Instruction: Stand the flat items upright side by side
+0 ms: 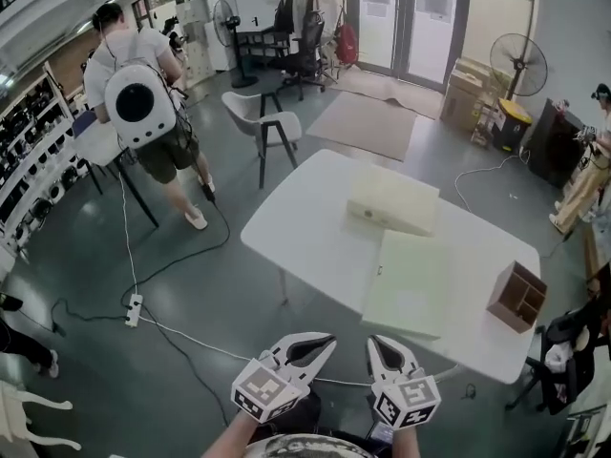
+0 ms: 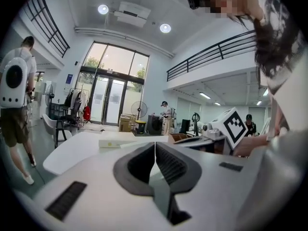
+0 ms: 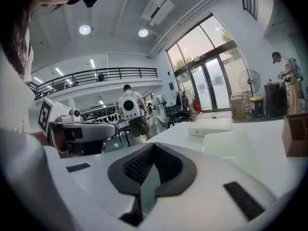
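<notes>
Two flat cream items lie on the white table (image 1: 296,227): a thicker one (image 1: 391,200) farther off and a thin one (image 1: 412,284) nearer, overlapping its edge. Both grippers hang short of the table's near edge, above the floor and close together. My left gripper (image 1: 323,343) is shut with nothing in it. My right gripper (image 1: 378,345) is shut and empty too. In the left gripper view the jaws (image 2: 155,146) meet, and the thicker item (image 2: 118,142) lies beyond. In the right gripper view the shut gripper (image 3: 153,149) faces the thicker item (image 3: 210,126) and the thin item (image 3: 226,144).
A brown wooden organiser (image 1: 517,297) stands at the table's right end. A person with a white backpack (image 1: 141,103) walks at the left, by a white chair (image 1: 263,122). Cables and a power strip (image 1: 133,310) lie on the floor. Another person (image 1: 597,160) stands far right.
</notes>
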